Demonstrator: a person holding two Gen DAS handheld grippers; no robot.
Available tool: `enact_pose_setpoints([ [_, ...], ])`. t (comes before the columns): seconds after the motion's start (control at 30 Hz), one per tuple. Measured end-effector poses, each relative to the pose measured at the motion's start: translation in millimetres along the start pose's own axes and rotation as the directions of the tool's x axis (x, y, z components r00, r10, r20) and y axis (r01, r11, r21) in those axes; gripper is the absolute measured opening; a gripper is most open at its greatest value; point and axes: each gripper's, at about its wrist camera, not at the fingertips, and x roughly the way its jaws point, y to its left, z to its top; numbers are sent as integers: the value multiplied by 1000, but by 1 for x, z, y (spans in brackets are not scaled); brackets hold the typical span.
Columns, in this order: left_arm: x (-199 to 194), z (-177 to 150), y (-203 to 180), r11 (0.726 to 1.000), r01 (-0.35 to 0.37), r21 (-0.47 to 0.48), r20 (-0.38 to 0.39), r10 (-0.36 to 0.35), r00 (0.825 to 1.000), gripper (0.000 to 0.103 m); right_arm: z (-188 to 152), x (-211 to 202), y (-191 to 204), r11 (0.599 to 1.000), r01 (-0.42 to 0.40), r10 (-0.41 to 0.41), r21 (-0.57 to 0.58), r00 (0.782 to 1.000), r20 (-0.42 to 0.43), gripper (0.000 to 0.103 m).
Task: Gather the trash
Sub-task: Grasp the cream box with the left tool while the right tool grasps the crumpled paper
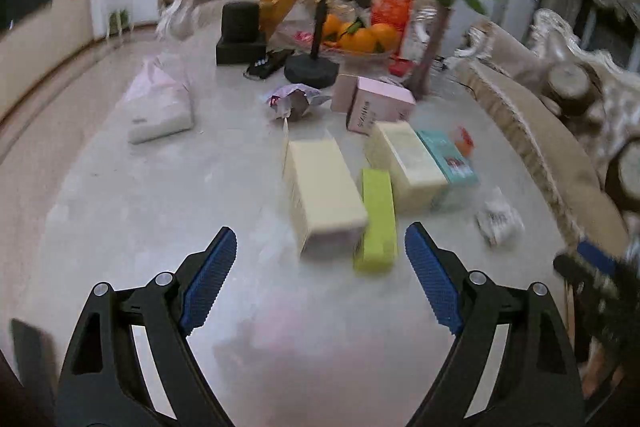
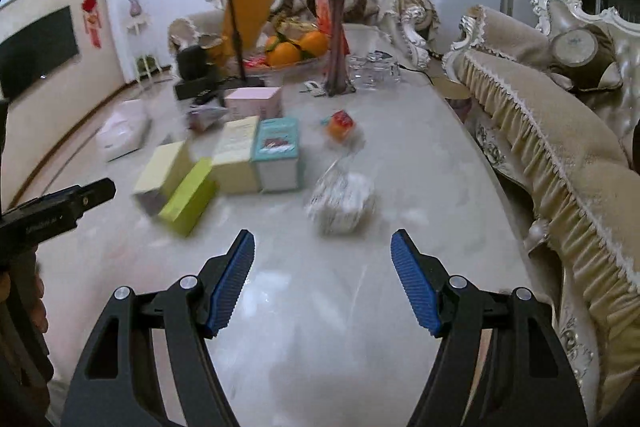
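You're holding both grippers over a pale marble table point(image 2: 400, 163), TV point(image 2: 38, 51) hanging on wall at left. L gripper point(image 1: 320, 247) is gaping wide w/ nothing in it; R gripper point(image 2: 322, 247) likewise. Boxes point(image 2: 236, 155) are sitting mid-table, crumpled wrapper point(image 2: 342, 201) lying just right of them. Fringed sofa point(image 2: 560, 155) is running along right edge.

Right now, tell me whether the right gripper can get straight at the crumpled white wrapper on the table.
Probably yes. The right gripper is open and empty, and the crumpled white wrapper lies just ahead of it on bare table. The boxes, including the lime-green box, sit off to its left, clear of that path.
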Motion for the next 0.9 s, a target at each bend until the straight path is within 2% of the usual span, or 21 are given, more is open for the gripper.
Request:
enact_pose_setpoints([
  [0.1,33,14,8,991,26,-128,-38,-31,999,84,8,23,-4,999,40,-40,-24,999,-22,67],
  [0.17,49,19,10,987,2,-158,-49,-10,999,84,10,36,-8,998,64,-65,-25,997,-30,67],
  [0.37,80,28,2,996,-41,-82,-73,35,997,84,10,61,-22,999,32,-31,32,999,-38,67],
  [0.5,90,32,3,996,-40,-75,-89,33,995,84,10,74,-21,999,21,-18,43,998,-66,67],
  [0.63,98,33,10,993,-78,-87,-108,69,992,84,7,78,-19,999,4,-1,42,998,-68,67],
  [0.7,99,32,15,991,-89,-96,-110,78,991,84,8,78,-20,999,11,-8,47,998,-69,75],
  [0.9,105,26,14,989,-133,-58,-142,124,982,84,9,82,-20,999,0,3,40,997,-75,75],
])
